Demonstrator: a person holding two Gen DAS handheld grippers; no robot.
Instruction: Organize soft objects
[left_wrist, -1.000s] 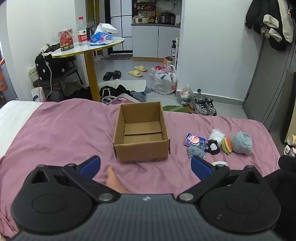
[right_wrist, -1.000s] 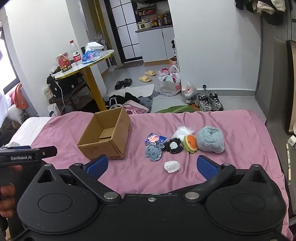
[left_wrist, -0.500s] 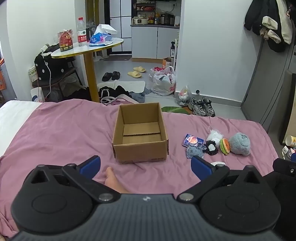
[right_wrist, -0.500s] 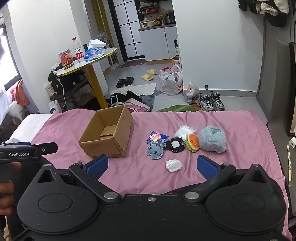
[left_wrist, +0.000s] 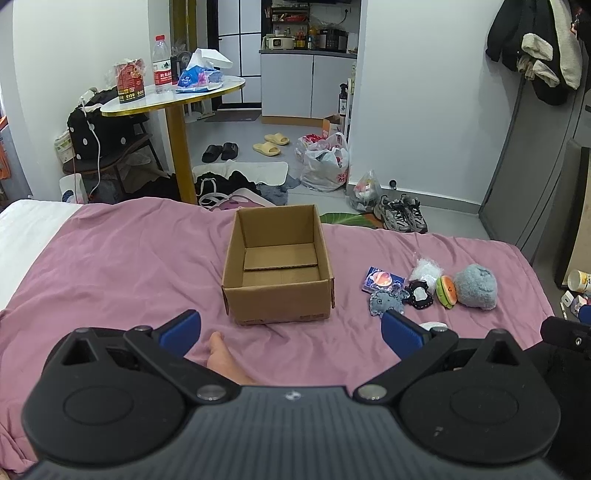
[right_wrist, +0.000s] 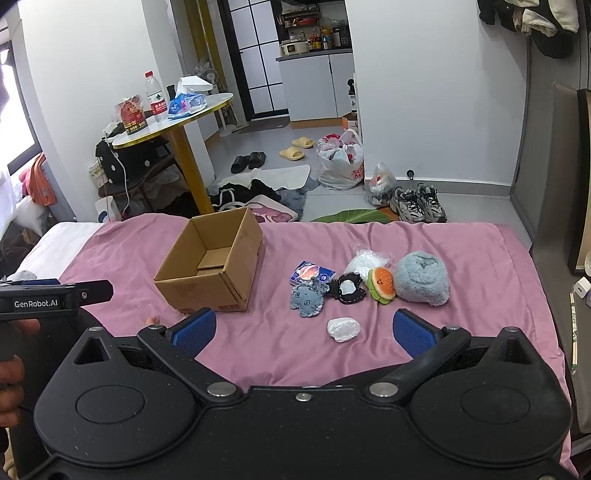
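Right hand-held gripper (right_wrist: 303, 330) gapes; white pouch (right_wrist: 343, 329) lies between its fingertips.

Matt cardboard box (left_wrist: 277, 291), fuzzy plush ball (right_wrist: 421, 277), wrinkled cloth sheet (right_wrist: 461, 258).
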